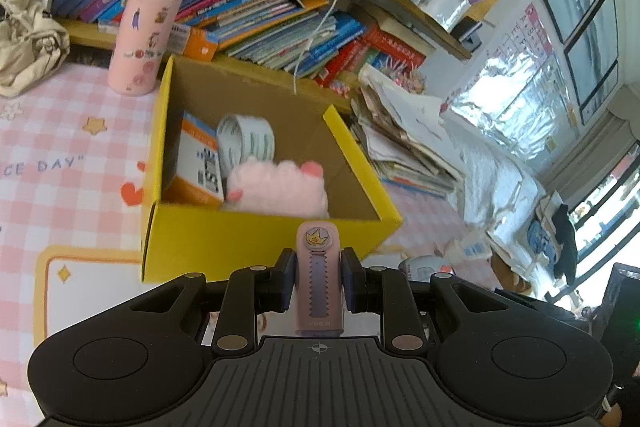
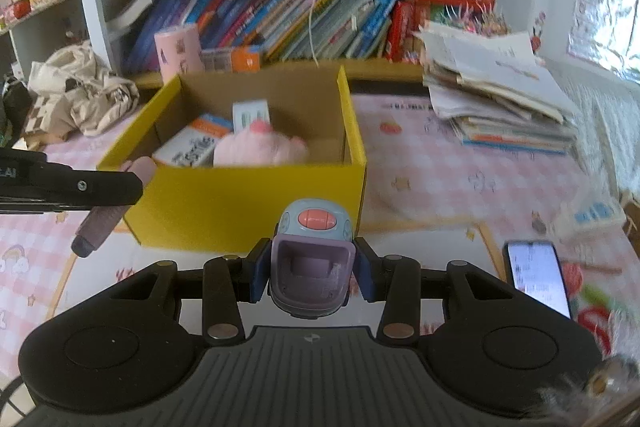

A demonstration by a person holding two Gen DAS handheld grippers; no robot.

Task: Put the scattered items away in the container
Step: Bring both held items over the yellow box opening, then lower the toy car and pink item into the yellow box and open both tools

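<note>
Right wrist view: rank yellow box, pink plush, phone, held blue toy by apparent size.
1. yellow box
2. pink plush and blue toy: look alike; the toy is nearest the camera, so no ranking
3. phone, partly cut off by the hand-held gripper

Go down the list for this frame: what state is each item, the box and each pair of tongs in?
Left tongs: shut on pink utility knife, upright.
Right tongs: shut on purple toy.
Yellow box: open, no lid.
Pink plush: inside box.
Tape roll: inside, on edge.
Orange-white carton: inside, leaning.
Phone: screen lit, on table.
</note>
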